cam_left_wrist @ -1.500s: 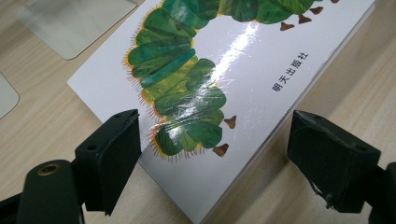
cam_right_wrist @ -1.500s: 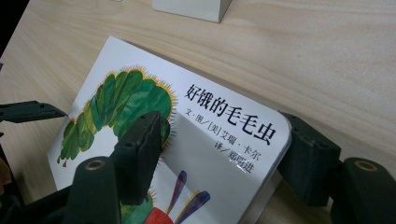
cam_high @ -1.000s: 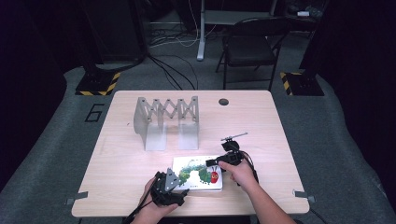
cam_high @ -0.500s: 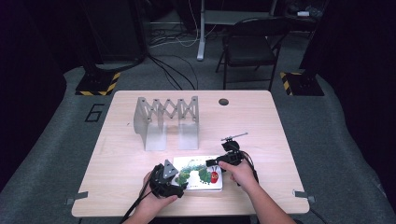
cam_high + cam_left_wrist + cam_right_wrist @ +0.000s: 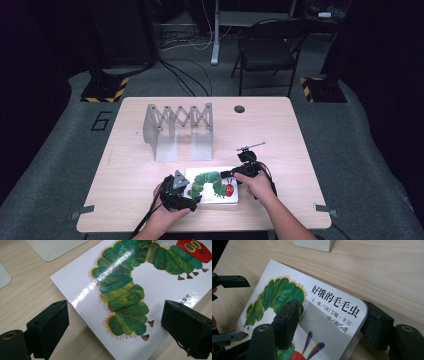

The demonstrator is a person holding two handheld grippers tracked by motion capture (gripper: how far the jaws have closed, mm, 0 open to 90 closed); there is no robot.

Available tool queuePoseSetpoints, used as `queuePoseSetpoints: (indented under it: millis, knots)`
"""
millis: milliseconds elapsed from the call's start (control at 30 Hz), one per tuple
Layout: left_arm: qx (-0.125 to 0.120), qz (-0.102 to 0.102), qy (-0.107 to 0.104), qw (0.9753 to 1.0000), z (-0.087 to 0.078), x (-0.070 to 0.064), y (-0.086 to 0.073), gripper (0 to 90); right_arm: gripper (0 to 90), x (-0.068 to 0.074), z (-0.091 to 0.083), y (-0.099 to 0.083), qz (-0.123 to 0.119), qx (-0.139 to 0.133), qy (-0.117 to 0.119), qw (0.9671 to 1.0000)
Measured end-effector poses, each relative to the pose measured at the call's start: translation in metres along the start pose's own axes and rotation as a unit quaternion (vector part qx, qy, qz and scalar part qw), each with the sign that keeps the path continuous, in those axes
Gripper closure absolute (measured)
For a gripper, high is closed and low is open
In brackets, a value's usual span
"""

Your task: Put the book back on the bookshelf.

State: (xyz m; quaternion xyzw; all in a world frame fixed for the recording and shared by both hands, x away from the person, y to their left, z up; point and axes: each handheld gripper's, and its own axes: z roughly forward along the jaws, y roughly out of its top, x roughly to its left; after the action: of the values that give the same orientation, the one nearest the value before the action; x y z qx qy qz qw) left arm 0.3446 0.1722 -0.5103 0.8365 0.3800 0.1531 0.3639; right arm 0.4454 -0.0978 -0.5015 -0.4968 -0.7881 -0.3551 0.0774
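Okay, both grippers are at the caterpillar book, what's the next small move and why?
Probably close the left gripper on the near corner of the book. Its fingers stand open on either side of that corner without touching it, while the right gripper appears to have the book's far corner between its fingers already. The book lies flat on the table.

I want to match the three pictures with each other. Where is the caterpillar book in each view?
High view: the caterpillar book lies flat near the front edge of the table, between both tongs.
Left gripper view: the book covers the centre and upper right, above the open jaws.
Right gripper view: it runs from upper left to bottom centre, one corner between the jaws.
Shared landmark: the green caterpillar on the cover.
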Motion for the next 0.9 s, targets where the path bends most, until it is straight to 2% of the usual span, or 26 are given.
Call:
queuePoseSetpoints:
  millis: [100,200,233,333,500,567,667,900]
  knots:
    - [0.003,0.004,0.002,1.0000,0.0011,0.0012,0.0004,5.4,34.9,0.0000,0.0001,0.0000,0.000,0.000,0.001,1.0000]
    - [0.004,0.001,-0.006,1.0000,0.0012,0.0011,-0.0003,5.1,34.9,0.0008,0.0006,-0.0003,0.000,-0.003,-0.002,1.0000]
    - [-0.002,0.000,-0.002,1.0000,0.0022,0.0007,-0.0009,5.0,34.9,0.0003,0.0009,-0.0002,-0.004,-0.005,-0.002,1.0000]
    - [0.001,0.005,0.001,1.0000,0.0018,0.0020,-0.0010,4.3,34.9,0.0003,0.0003,-0.0001,-0.006,-0.002,-0.003,1.0000]
    - [-0.005,-0.005,-0.001,1.0000,0.0031,0.0015,-0.0026,4.2,34.9,0.0003,-0.0004,-0.0001,-0.003,0.000,-0.004,1.0000]
    - [-0.003,-0.001,-0.004,1.0000,0.0029,0.0032,-0.0028,4.2,34.9,0.0004,-0.0005,-0.0001,-0.003,0.001,-0.004,1.0000]
    - [-0.006,-0.011,-0.009,0.9999,0.0038,0.0030,-0.0035,4.2,35.1,0.0004,-0.0005,-0.0001,-0.002,0.000,-0.003,1.0000]
    - [-0.001,-0.010,-0.013,0.9999,0.0035,0.0044,-0.0042,4.2,35.9,0.0000,-0.0007,0.0000,0.000,-0.001,-0.003,1.0000]
